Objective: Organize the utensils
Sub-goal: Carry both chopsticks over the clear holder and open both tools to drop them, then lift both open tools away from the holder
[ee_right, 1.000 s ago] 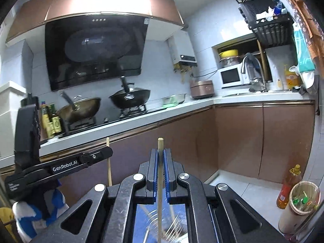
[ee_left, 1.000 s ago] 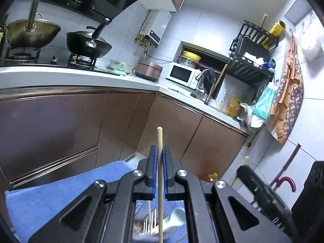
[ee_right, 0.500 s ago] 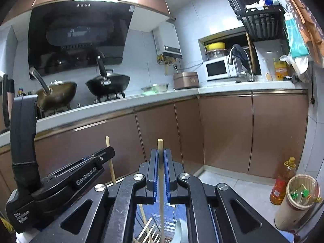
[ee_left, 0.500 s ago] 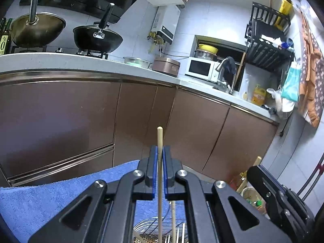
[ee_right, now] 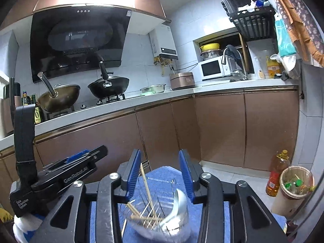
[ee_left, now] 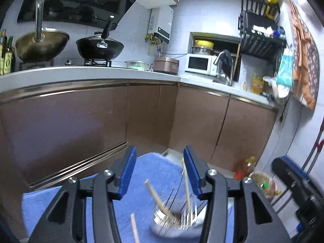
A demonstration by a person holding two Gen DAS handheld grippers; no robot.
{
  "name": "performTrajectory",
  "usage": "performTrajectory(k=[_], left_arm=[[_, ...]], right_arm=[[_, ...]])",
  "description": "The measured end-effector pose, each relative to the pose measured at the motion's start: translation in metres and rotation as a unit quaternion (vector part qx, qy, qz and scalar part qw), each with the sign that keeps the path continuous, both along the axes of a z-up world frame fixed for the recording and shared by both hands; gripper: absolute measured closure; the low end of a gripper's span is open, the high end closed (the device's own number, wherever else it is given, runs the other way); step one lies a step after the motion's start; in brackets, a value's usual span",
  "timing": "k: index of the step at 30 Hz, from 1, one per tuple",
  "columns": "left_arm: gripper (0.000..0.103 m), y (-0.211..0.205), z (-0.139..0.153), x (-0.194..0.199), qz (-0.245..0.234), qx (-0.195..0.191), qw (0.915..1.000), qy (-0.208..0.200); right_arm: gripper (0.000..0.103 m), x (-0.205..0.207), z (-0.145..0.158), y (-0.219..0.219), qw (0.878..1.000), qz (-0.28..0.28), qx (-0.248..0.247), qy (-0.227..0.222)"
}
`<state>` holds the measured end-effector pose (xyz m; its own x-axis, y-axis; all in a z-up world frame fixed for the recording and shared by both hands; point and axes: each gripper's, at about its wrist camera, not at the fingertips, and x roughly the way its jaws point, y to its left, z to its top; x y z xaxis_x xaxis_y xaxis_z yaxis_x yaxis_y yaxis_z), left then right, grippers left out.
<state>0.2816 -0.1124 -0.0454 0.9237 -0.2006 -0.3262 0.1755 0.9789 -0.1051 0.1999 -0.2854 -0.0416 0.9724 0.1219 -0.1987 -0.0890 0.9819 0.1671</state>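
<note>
My left gripper (ee_left: 160,172) is open and empty above a clear glass holder (ee_left: 174,220) on a blue towel (ee_left: 141,184). Wooden chopsticks (ee_left: 159,199) stand loose in the holder, blurred. My right gripper (ee_right: 160,174) is also open and empty over the same holder (ee_right: 158,220). That holder carries chopsticks (ee_right: 147,192), metal forks and a metal spoon (ee_right: 178,204). The left gripper's body (ee_right: 52,180) shows at the left of the right wrist view.
Brown kitchen cabinets (ee_right: 202,129) and a white counter (ee_right: 162,97) stand behind. Two woks (ee_right: 109,87) sit on the stove. An oil bottle (ee_right: 277,174) and a bin (ee_right: 293,188) stand on the floor at the right.
Both grippers were shut on a chopstick each; both have opened and the chopsticks have dropped into the glass holder. Both grippers tilted downward.
</note>
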Motion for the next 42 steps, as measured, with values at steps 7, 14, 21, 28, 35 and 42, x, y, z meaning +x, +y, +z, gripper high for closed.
performTrajectory(k=[7, 14, 21, 28, 35, 42], left_arm=[[0.052, 0.006, -0.005, -0.063, -0.007, 0.073, 0.9972, 0.015], [0.052, 0.018, -0.005, -0.117, -0.007, 0.093, 0.9955, 0.014], [0.051, 0.028, 0.001, -0.159, 0.005, 0.114, 0.9935, 0.006], [0.041, 0.039, 0.007, -0.204, 0.016, 0.131, 0.9912, -0.009], [0.039, 0.05, 0.013, -0.234, 0.023, 0.14, 0.9896, -0.022], [0.038, 0.066, 0.022, -0.251, 0.038, 0.128, 0.9906, -0.032]], right_arm=[[0.059, -0.055, -0.005, 0.002, 1.0, -0.001, 0.002, 0.025], [0.059, -0.1, -0.01, 0.004, 0.999, -0.004, 0.008, 0.038], [0.057, -0.136, -0.003, 0.006, 0.999, 0.0, 0.016, 0.031], [0.055, -0.166, 0.002, 0.016, 1.0, 0.014, 0.019, 0.021], [0.053, -0.184, 0.007, 0.03, 0.999, 0.026, 0.012, 0.015], [0.051, -0.201, 0.015, 0.038, 1.0, 0.028, 0.003, 0.004]])
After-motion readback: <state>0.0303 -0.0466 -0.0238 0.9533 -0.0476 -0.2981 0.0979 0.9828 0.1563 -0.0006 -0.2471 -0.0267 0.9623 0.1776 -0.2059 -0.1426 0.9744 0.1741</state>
